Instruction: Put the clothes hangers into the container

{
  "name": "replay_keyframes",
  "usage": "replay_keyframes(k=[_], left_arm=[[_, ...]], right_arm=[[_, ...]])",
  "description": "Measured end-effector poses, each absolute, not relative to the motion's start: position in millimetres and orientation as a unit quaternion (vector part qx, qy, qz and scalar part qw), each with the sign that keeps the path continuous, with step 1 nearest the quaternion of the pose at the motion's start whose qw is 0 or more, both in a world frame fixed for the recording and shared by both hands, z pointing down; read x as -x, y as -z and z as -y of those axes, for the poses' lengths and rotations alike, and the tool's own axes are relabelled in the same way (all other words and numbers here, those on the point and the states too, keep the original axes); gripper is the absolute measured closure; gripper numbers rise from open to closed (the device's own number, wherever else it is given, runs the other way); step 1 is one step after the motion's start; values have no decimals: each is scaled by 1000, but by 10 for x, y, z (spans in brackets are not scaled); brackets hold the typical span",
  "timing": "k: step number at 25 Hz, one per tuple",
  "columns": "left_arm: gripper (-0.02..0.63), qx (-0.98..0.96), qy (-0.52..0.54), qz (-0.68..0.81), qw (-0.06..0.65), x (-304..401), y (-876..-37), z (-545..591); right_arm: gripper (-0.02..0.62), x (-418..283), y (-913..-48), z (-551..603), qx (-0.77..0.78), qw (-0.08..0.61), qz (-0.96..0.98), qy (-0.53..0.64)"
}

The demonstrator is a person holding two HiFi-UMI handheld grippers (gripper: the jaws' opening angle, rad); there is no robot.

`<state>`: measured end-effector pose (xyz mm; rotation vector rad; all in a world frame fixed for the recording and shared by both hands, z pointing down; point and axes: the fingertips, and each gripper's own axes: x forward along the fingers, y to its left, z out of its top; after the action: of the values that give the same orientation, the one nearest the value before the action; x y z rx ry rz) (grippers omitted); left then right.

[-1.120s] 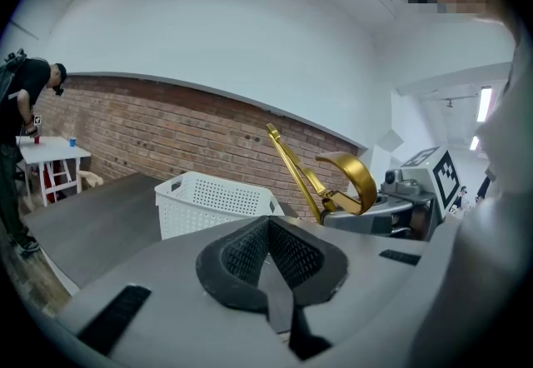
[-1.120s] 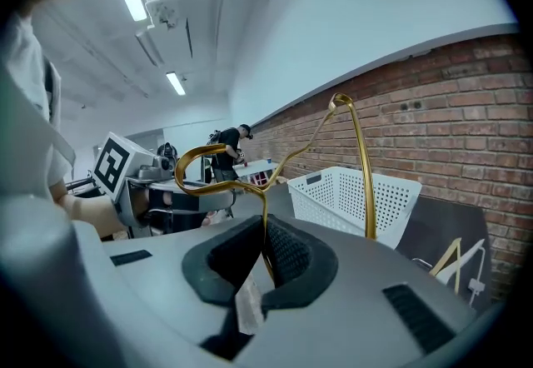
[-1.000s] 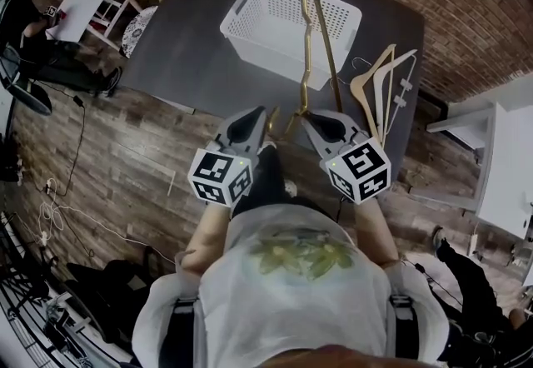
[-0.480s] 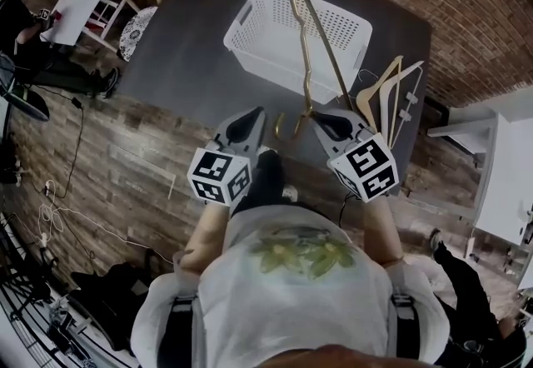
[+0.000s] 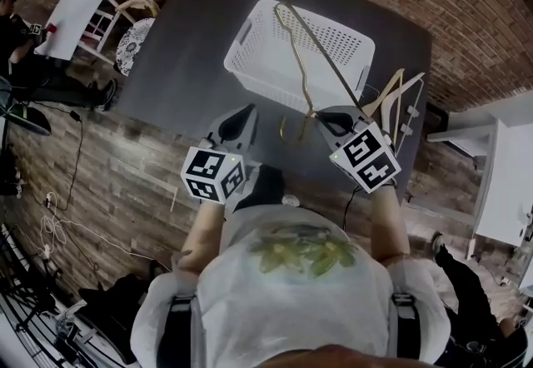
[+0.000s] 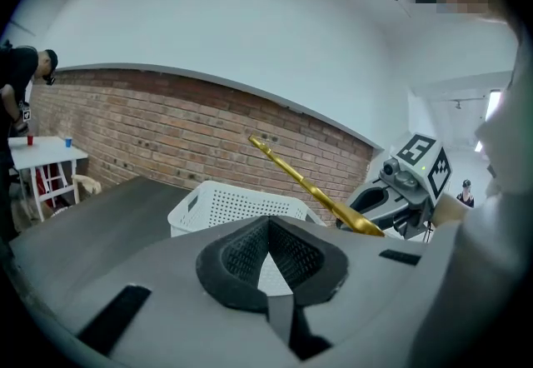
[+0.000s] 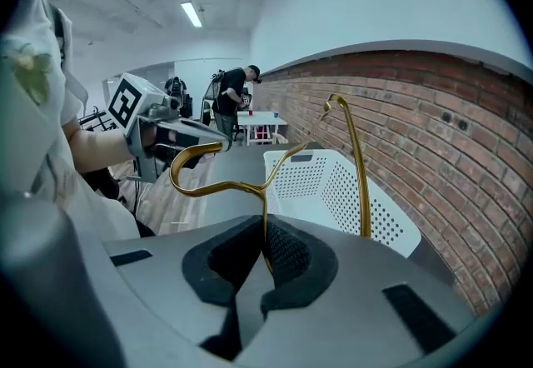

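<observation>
a: right gripper?
b: pinched on the gold hanger, which is raised over the white basket on the dark table.
a: left gripper?
b: jaws pressed together, empty.

Dark table: white basket, pale hangers

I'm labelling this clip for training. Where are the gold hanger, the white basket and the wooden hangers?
gold hanger (image 5: 326, 58), head view, its straight bar.
white basket (image 5: 266, 77), head view, its near wall.
wooden hangers (image 5: 390, 85), head view, one sloping arm.
</observation>
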<state>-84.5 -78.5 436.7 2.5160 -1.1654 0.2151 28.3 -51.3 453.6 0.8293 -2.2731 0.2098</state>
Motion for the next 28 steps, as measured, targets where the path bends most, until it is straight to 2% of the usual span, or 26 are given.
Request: replay_keyframes(k=[14,28], left_arm=[[578,-891,-64,409,183,968,-4339,1272],[578,-890,-58,412,186,975,-4320,1545]], right_arm=[[560,-319,-4780,990,-286,447,842,-95],[560,-332,-5110,1311,-265,492,817,-142]])
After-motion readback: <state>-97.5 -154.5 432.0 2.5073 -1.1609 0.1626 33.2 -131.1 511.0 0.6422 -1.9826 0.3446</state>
